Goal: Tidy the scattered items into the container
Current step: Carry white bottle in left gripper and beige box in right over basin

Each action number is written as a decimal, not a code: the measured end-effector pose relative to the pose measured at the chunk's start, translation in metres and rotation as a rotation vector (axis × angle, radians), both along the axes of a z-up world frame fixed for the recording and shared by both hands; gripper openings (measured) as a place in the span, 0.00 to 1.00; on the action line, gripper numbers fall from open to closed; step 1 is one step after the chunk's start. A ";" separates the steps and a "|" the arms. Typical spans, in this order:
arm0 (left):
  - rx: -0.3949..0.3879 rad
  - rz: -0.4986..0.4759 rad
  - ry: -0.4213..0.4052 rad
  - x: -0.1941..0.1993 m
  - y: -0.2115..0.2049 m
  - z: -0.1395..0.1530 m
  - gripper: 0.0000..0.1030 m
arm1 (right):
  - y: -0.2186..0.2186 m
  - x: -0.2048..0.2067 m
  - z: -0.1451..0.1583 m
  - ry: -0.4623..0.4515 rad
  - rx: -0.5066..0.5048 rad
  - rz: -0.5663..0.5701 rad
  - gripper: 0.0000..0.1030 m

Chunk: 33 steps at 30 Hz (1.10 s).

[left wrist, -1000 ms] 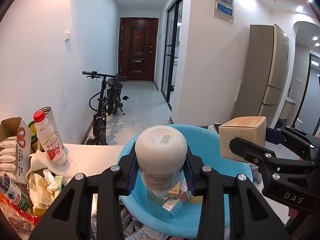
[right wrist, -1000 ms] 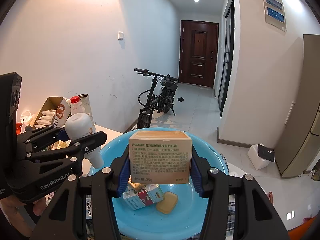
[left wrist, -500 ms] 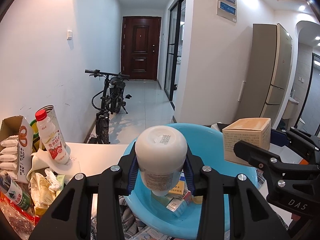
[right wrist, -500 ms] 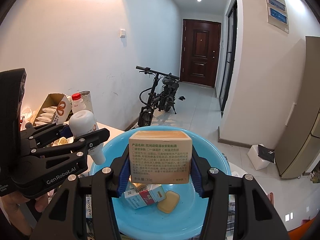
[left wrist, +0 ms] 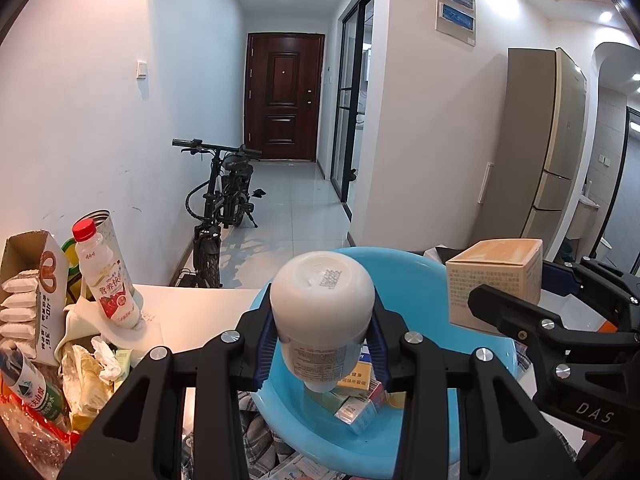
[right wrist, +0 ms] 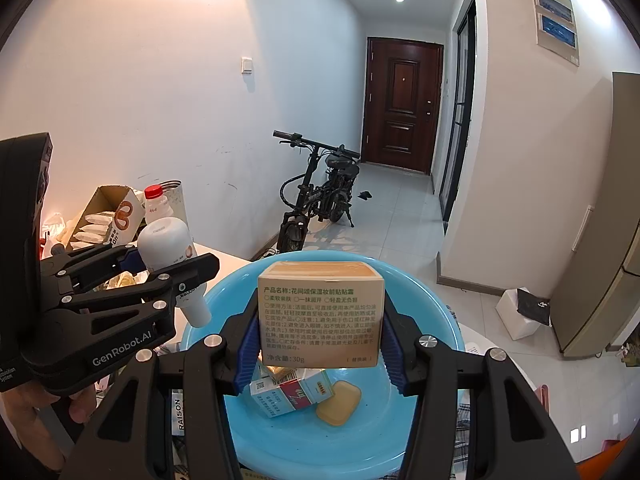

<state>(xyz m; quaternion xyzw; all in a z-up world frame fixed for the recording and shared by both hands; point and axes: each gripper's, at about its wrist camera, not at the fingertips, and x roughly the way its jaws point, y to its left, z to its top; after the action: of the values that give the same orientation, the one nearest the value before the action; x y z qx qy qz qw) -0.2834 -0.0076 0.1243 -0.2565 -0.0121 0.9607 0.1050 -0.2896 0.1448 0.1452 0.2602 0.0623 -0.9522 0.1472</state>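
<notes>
Left wrist view: the left gripper (left wrist: 322, 354) clamps a white bottle (left wrist: 322, 316) between its blue pads, cap end down, over the near-left rim of the blue basin (left wrist: 424, 276). Small cartons (left wrist: 356, 402) lie in the basin under it. At right the right gripper (left wrist: 520, 316) grips a tan box (left wrist: 494, 280). Left on the table stand a red-capped drink bottle (left wrist: 106, 280), an open snack carton (left wrist: 30, 292) and crumpled wrappers (left wrist: 92, 368). A bicycle (left wrist: 222, 204) leans in the hallway.

Right wrist view: the right gripper (right wrist: 320, 344) pinches the tan box (right wrist: 320, 316) over the basin (right wrist: 432, 304), above a red-and-white carton (right wrist: 292, 394) and a yellow soap bar (right wrist: 339, 402). The left gripper (right wrist: 180, 276) holds the white bottle (right wrist: 168, 242) at the basin's left rim
</notes>
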 end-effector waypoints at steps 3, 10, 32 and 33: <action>0.001 -0.002 0.000 0.000 -0.001 0.000 0.37 | -0.003 -0.001 -0.001 -0.001 0.003 0.001 0.53; 0.004 0.002 0.002 0.000 -0.002 0.000 0.37 | -0.006 0.002 -0.002 0.000 0.002 0.010 0.53; 0.006 0.011 0.001 -0.001 -0.005 0.001 0.37 | -0.009 0.004 -0.005 -0.003 0.002 0.016 0.53; 0.006 0.012 0.001 -0.001 -0.005 0.001 0.37 | -0.009 0.005 -0.005 -0.003 0.003 0.016 0.53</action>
<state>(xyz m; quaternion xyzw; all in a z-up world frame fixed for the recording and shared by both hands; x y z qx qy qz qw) -0.2842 -0.0126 0.1256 -0.2559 -0.0165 0.9614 0.1000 -0.2848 0.1355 0.1397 0.2613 0.0655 -0.9506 0.1546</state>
